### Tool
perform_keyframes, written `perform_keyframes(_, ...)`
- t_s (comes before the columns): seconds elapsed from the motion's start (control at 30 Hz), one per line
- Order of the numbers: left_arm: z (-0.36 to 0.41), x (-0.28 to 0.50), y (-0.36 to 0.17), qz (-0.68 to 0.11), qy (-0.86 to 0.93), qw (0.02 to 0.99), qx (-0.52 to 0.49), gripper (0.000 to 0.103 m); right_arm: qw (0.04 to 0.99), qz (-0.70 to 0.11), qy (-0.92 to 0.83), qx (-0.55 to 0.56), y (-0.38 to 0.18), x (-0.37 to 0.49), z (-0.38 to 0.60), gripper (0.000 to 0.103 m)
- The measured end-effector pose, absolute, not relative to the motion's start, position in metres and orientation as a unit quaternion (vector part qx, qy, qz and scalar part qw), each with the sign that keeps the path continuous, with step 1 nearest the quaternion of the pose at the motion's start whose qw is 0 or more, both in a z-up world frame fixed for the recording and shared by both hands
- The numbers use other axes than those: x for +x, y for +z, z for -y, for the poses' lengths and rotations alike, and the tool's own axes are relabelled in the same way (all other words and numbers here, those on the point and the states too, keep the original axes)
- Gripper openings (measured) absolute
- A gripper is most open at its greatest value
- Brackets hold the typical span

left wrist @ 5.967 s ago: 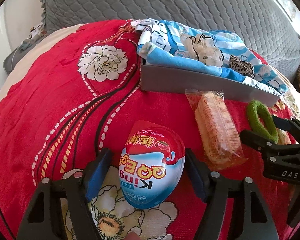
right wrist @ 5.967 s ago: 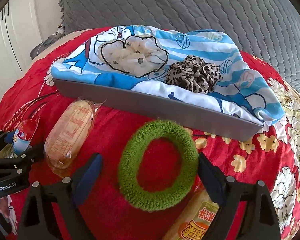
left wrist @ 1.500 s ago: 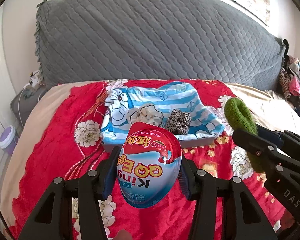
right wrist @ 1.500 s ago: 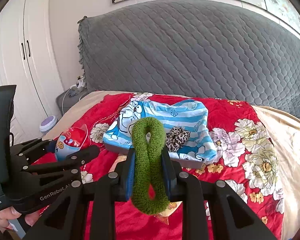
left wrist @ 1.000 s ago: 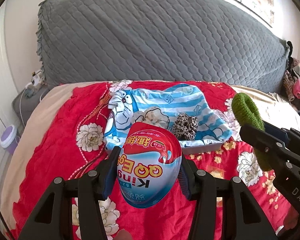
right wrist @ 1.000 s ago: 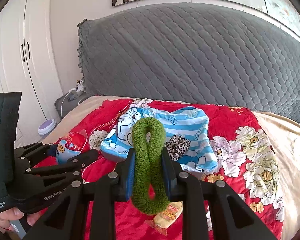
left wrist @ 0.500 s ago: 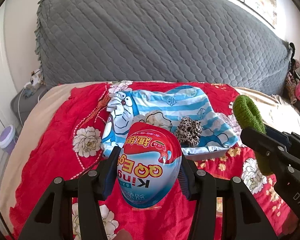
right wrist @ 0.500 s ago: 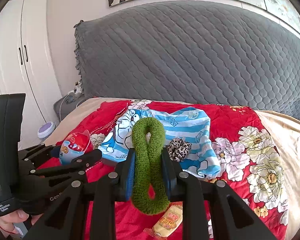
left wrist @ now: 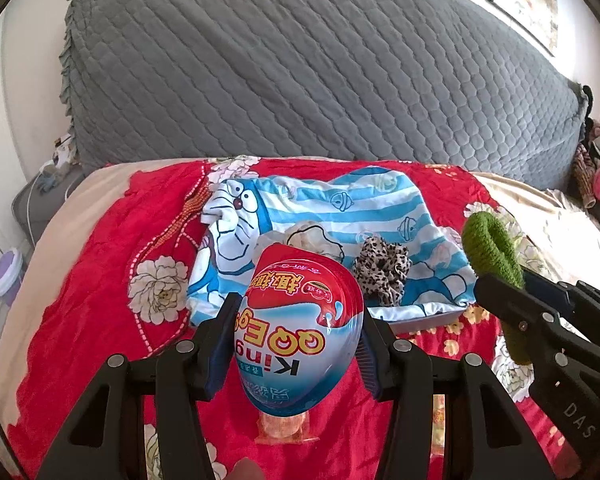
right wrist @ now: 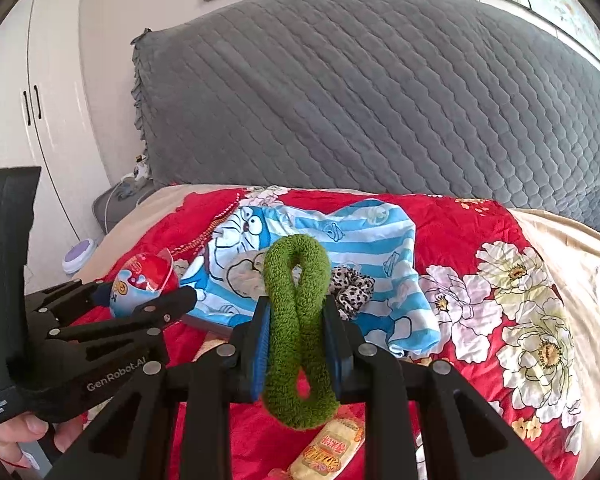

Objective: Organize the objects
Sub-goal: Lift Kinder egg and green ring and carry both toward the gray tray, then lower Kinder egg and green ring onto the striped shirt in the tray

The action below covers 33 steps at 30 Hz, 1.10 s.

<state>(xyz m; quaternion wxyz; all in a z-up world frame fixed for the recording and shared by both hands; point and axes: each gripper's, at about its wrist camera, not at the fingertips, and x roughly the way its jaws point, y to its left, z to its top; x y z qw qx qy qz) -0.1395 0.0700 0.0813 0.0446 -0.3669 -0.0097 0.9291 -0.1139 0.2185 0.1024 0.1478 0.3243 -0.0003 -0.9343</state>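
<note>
Left claw (left wrist: 298, 344) clamps egg pack (left wrist: 300, 328) mid-air, short of tray (left wrist: 428, 322). Right claw (right wrist: 296, 344) pinches green scrunchie (right wrist: 296, 320), nearly closed. Risk: slick egg slips early; 2 claws crowd tray, collide.

Gray box (left wrist: 424, 322) mid-bed, draped in the blue striped cloth (right wrist: 364, 232) — cream scrunchie (left wrist: 312, 240) and leopard scrunchie (left wrist: 382, 270) fill its near half; the far striped half lies bare. Red quilt (left wrist: 100, 280) left of the box open. Wrapped snack (right wrist: 332, 450) lies on the quilt before the box. Gray headboard (right wrist: 380, 100) walls off the far side.
</note>
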Motion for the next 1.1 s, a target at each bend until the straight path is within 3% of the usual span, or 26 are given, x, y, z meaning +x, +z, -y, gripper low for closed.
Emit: perform_keyframes(1.1, -0.071, -0.194, 0.043, 0.01, 0.924, 0.033, -0.381, 0.054, 0.146, 0.005, -0.94, 0.309, 0.089, -0.162, -0.22, 0.025)
